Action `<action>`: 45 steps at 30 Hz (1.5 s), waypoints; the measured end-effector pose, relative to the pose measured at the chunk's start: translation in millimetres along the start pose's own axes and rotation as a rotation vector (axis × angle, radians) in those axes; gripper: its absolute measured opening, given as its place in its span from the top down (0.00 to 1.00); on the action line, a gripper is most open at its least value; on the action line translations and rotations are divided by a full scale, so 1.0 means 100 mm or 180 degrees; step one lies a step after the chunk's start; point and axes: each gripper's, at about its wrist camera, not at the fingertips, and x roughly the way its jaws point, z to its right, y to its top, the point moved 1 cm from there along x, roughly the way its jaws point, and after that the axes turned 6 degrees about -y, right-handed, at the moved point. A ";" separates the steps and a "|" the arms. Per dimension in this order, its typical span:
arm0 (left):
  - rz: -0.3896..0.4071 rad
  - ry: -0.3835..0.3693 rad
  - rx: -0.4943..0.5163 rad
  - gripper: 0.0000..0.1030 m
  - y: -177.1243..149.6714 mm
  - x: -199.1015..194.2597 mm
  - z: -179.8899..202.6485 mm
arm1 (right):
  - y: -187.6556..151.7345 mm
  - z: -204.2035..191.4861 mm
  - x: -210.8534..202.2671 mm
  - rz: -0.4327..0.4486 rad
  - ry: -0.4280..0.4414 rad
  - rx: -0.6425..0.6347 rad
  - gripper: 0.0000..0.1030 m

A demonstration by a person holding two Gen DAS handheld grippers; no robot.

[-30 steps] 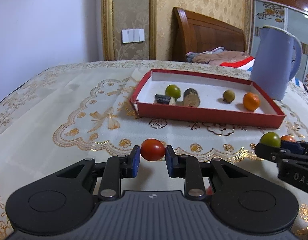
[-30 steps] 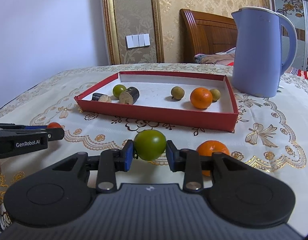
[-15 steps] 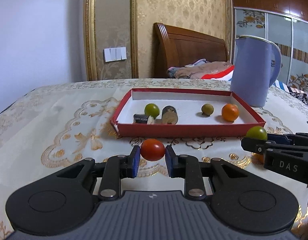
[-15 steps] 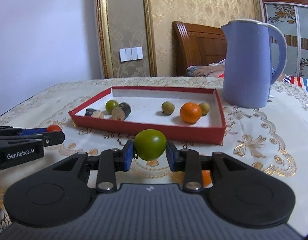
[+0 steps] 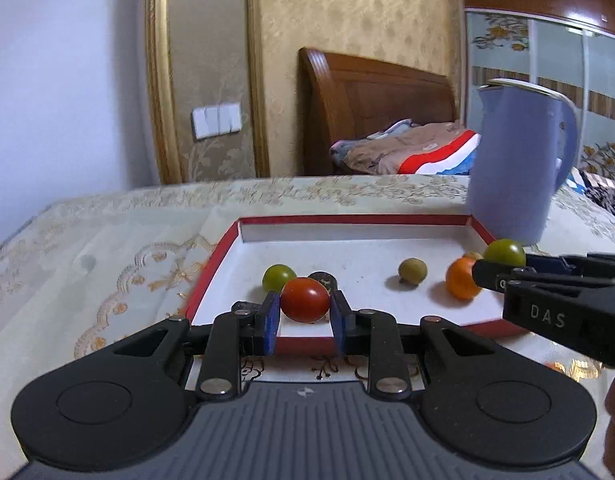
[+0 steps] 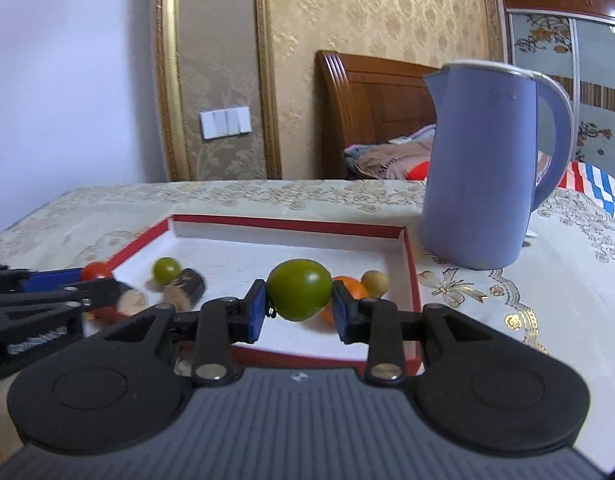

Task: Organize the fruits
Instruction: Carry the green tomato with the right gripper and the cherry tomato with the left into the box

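My left gripper [image 5: 305, 316] is shut on a red tomato [image 5: 305, 299] and holds it above the near left part of the red tray [image 5: 211, 268]. My right gripper [image 6: 298, 309] is shut on a green tomato [image 6: 299, 289], held above the tray's [image 6: 412, 264] near right part. In the tray lie a small green fruit [image 5: 277, 277], a dark cut piece [image 5: 322, 278], an olive-coloured fruit [image 5: 412, 270] and an orange [image 5: 459, 284]. The right gripper also shows at the right of the left wrist view [image 5: 503, 272], and the left gripper at the left of the right wrist view [image 6: 99, 280].
A tall blue kettle [image 6: 483, 168] stands on the tablecloth just behind the tray's right corner. The embroidered cloth [image 5: 107, 248] covers the table. A bed with a wooden headboard [image 5: 371, 112] is behind the table.
Both grippers have moved forward with their tomatoes, from over the cloth in front of the tray to over the tray itself. Both stay shut.
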 end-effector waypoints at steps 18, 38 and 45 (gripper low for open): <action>0.0222 0.0307 0.0243 0.75 0.46 0.10 0.10 | 0.27 0.11 0.32 0.0019 -0.0094 0.0114 0.69; -0.0332 0.0428 0.0021 0.75 0.37 1.25 -0.14 | 0.35 0.04 1.33 -0.0543 -0.0227 -0.0015 0.69; -0.0421 0.0408 0.0030 0.75 0.34 1.46 -0.13 | 0.35 0.00 1.41 -0.0628 -0.0243 -0.0086 0.69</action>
